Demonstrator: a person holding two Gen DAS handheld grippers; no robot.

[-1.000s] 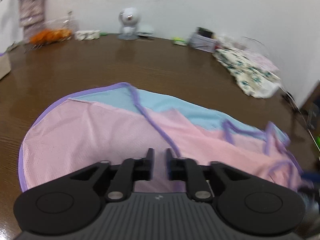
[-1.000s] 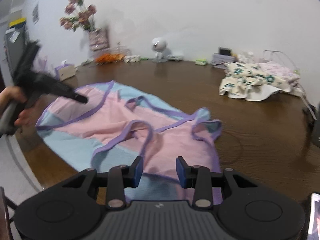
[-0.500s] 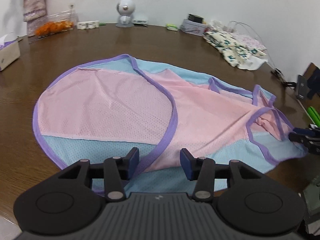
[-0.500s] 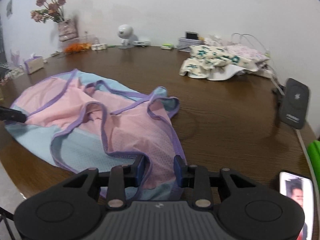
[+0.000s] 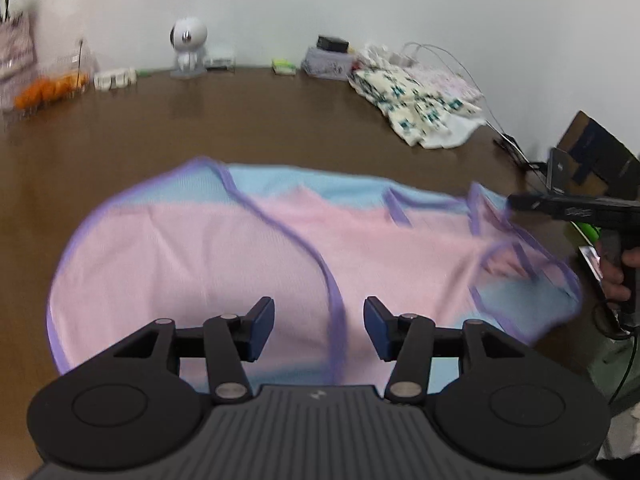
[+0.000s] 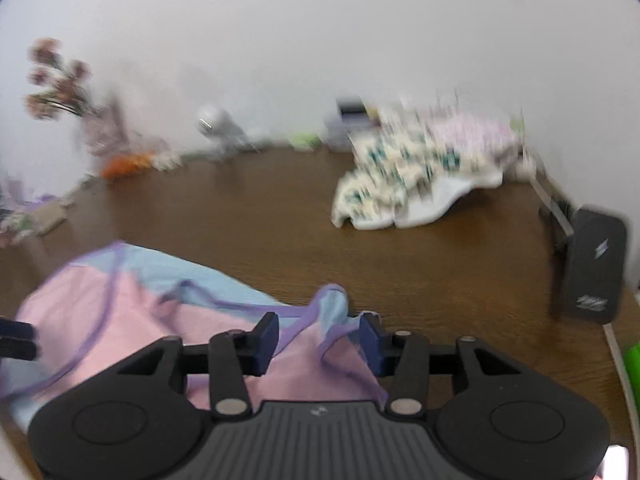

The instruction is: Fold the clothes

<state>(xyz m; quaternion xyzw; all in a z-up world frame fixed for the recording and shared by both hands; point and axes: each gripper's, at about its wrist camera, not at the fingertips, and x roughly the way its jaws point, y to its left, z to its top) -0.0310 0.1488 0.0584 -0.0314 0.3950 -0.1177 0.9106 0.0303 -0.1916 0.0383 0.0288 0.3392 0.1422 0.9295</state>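
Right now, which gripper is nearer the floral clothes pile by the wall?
Right. The right gripper hovers over the strap end of the pink and blue garment, the side toward the floral clothes pile. The left gripper sits over the garment's wide end, farther away. Both jaws are opening.

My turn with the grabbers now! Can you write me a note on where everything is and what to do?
Left gripper: jaws opening, nothing pinched, over the near edge of the pink and blue top.
Right gripper: jaws opening, over the strap end, gripping nothing.
The top lies spread on the brown table, not folded yet.
The floral clothes pile sits at the far side.
Left to do: grab the edges and fold.
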